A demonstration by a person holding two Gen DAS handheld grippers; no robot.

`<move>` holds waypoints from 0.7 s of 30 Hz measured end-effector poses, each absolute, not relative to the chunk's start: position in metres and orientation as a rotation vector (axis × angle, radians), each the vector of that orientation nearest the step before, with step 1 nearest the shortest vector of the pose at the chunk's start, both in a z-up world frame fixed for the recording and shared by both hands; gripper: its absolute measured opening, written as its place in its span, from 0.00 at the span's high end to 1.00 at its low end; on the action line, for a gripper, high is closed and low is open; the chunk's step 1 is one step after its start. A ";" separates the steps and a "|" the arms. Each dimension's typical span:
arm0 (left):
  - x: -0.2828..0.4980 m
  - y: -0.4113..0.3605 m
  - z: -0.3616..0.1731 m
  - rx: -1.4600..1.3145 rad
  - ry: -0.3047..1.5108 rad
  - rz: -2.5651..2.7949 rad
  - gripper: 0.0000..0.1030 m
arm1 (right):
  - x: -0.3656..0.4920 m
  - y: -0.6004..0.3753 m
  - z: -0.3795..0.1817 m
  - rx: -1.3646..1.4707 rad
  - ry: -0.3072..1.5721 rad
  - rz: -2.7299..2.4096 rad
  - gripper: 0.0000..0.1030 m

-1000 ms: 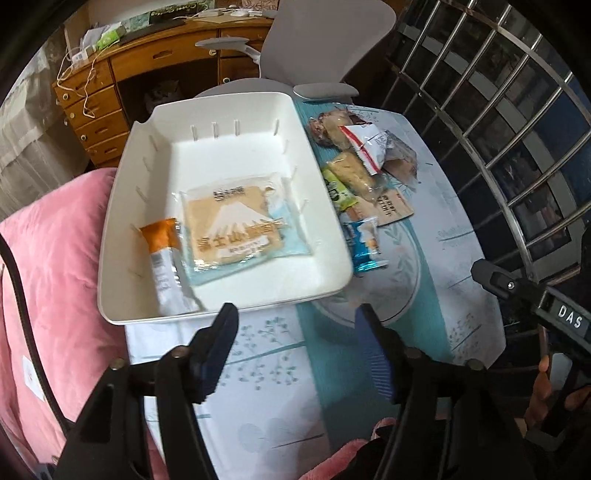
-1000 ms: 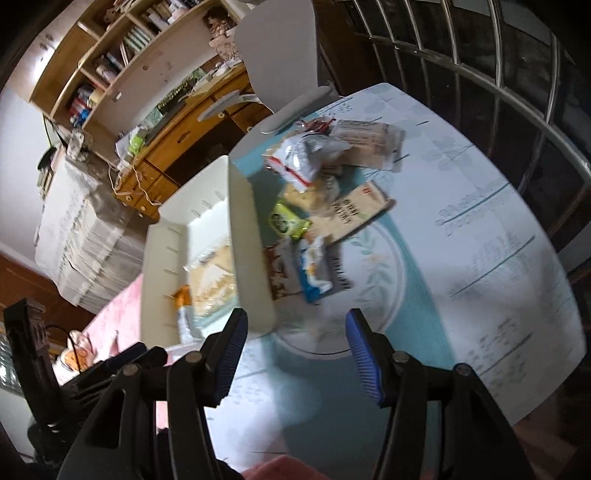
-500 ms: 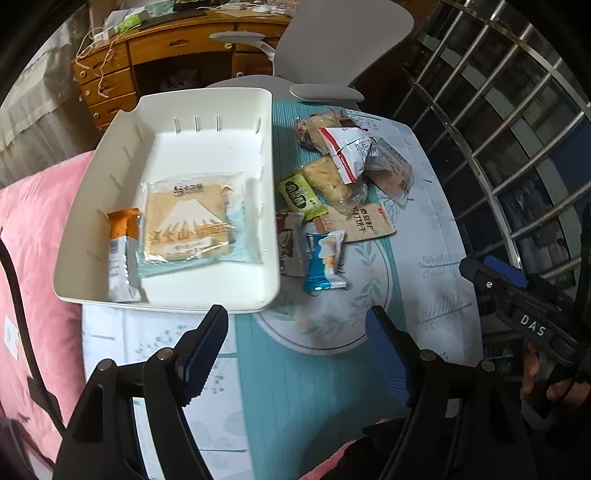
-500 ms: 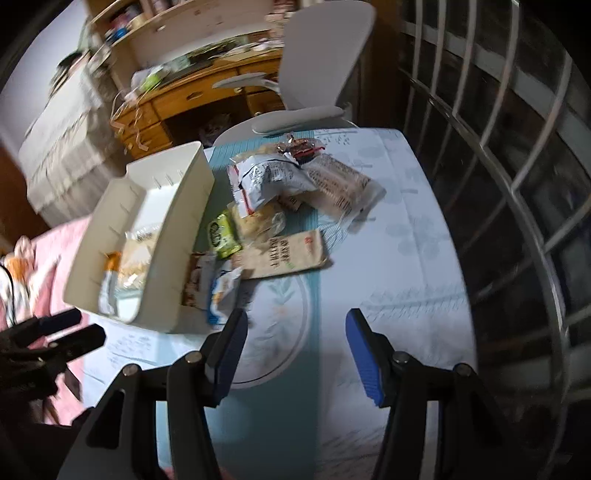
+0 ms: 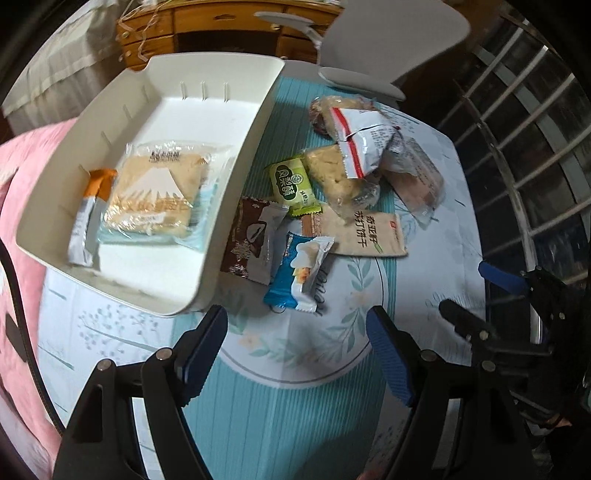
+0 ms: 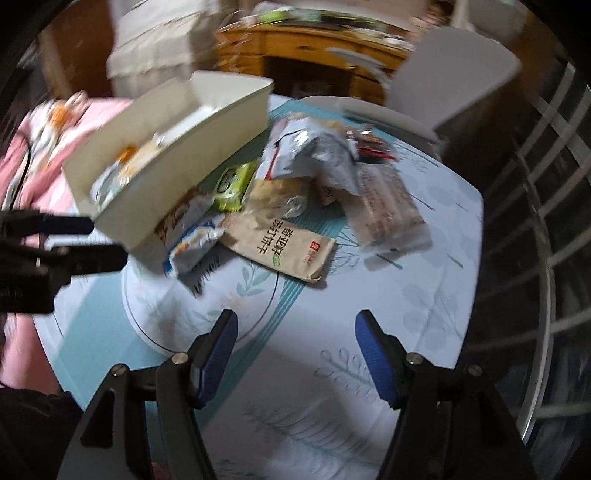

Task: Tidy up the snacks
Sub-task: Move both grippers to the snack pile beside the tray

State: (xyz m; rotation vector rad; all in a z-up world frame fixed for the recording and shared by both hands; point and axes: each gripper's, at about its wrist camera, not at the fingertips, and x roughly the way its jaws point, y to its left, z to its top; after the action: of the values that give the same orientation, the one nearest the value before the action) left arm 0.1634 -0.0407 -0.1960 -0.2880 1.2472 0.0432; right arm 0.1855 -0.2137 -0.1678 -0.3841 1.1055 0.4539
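While both tools hang above the table [image 5: 436, 229], neither grips anything; the left gripper [image 5: 295, 343] has its blue pads spread, with only tablecloth showing between them; the right gripper [image 6: 295, 347] is likewise apart and its jaws are opening, bare cloth between them.

Taking the white tray [image 5: 236, 177] as the reference: the left gripper sits just off its near corner; the right gripper appears further out from it, towards the window bars [image 5: 524, 155].

Inside the tray lie a large biscuit pack with a mountain print [image 5: 155, 195] and, beside it on the side away from the loose snacks, an orange-and-grey stick sachet [image 5: 90, 218].

Outside the tray, along its long wall, the remaining snacks are heaped on the cloth: a brown packet [image 5: 251, 240] touching the wall; a blue-and-white packet [image 5: 299, 273] overlapping it; a green packet [image 5: 291, 184] just beyond; a tan flat pack with printed characters [image 5: 365, 232]; a clear-wrapped crumbly bar [image 5: 336, 177]; a white bag with a red stripe [image 5: 362, 140] on top of the heap; a clear-wrapped brownish pack [image 5: 413, 177] furthest from the tray.

Past the tray's far end stand a grey chair [image 5: 388, 33] and a wooden desk [image 5: 207, 22]; a pink blanket [image 5: 18, 206] lies on its opposite side; the right wrist view is blurred.
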 end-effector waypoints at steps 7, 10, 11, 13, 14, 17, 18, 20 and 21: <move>0.177 -0.044 -0.220 -0.355 1.205 0.112 0.26 | 0.215 -0.210 -0.194 -0.516 1.073 0.579 0.35; 0.183 -0.044 -0.230 -0.361 1.188 0.147 0.26 | 0.225 -0.206 -0.205 -0.557 1.054 0.620 0.28; 0.185 -0.043 -0.234 -0.363 1.184 0.155 0.26 | 0.228 -0.203 -0.210 -0.576 1.048 0.646 0.26; 0.188 -0.042 -0.241 -0.380 1.180 0.162 0.26 | 0.231 -0.197 -0.217 -0.609 1.028 0.685 0.26; 0.189 -0.040 -0.246 -0.397 1.174 0.166 0.26 | 0.231 -0.194 -0.221 -0.626 1.016 0.697 0.26; 0.191 -0.039 -0.257 -0.410 1.171 0.175 0.26 | 0.233 -0.185 -0.234 -0.682 0.991 0.739 0.26; 0.192 -0.039 -0.259 -0.407 1.173 0.173 0.26 | 0.233 -0.183 -0.238 -0.697 0.980 0.744 0.26; 0.194 -0.042 -0.264 -0.388 1.169 0.169 0.26 | 0.235 -0.179 -0.244 -0.721 0.951 0.756 0.26; 0.195 -0.043 -0.266 -0.381 1.167 0.169 0.26 | 0.237 -0.178 -0.246 -0.724 0.944 0.763 0.26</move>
State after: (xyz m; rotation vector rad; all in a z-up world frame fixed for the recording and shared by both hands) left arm 0.1951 -0.0425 -0.2656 -0.3814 1.1671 0.1686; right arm 0.2366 -0.1780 -0.2464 -0.7240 0.9436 0.7634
